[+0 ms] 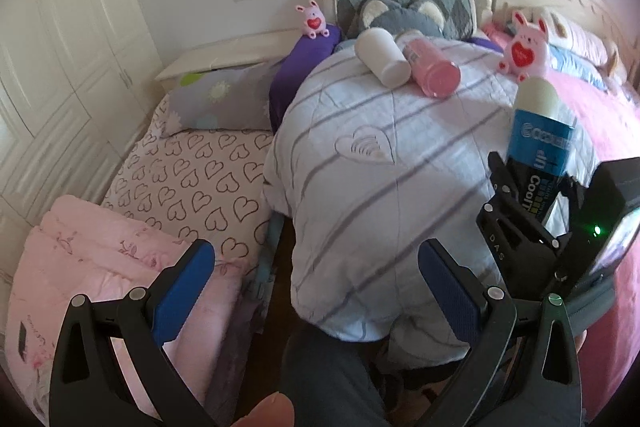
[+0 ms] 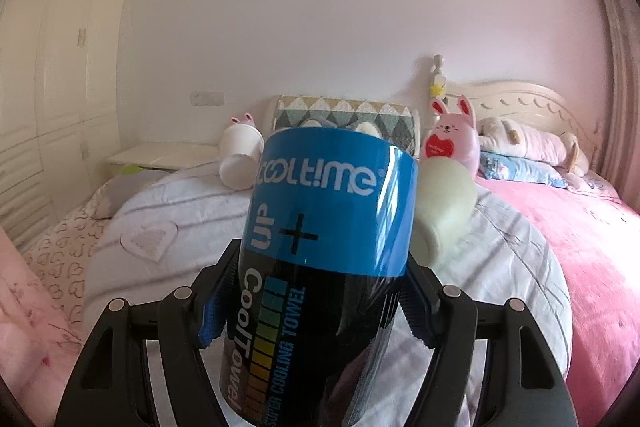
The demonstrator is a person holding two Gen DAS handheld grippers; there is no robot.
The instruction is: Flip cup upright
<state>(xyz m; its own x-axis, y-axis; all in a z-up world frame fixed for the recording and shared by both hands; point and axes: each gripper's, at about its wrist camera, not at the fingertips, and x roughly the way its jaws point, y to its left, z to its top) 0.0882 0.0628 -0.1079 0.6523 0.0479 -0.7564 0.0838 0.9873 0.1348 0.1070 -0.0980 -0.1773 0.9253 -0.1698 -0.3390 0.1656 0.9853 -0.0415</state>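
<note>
Readable print on the blue-and-black canister (image 2: 320, 267) only. Across the blue band, white letters: "COOLT!ME", first letter cut off by the curve. Below it, sideways, "up" and a dark plus sign. Down the black part, white "CoolTowel" — beside a ladder of coloured squares — and "SUPER COOLING TOWEL" in yellow-green (running along the length). Same canister (image 1: 538, 143) from the left wrist view: only "CoolT" legible, logo blurred. On the black gripper body (image 1: 516, 227) beside it, small letters "DAS". Nothing else legible.
</note>
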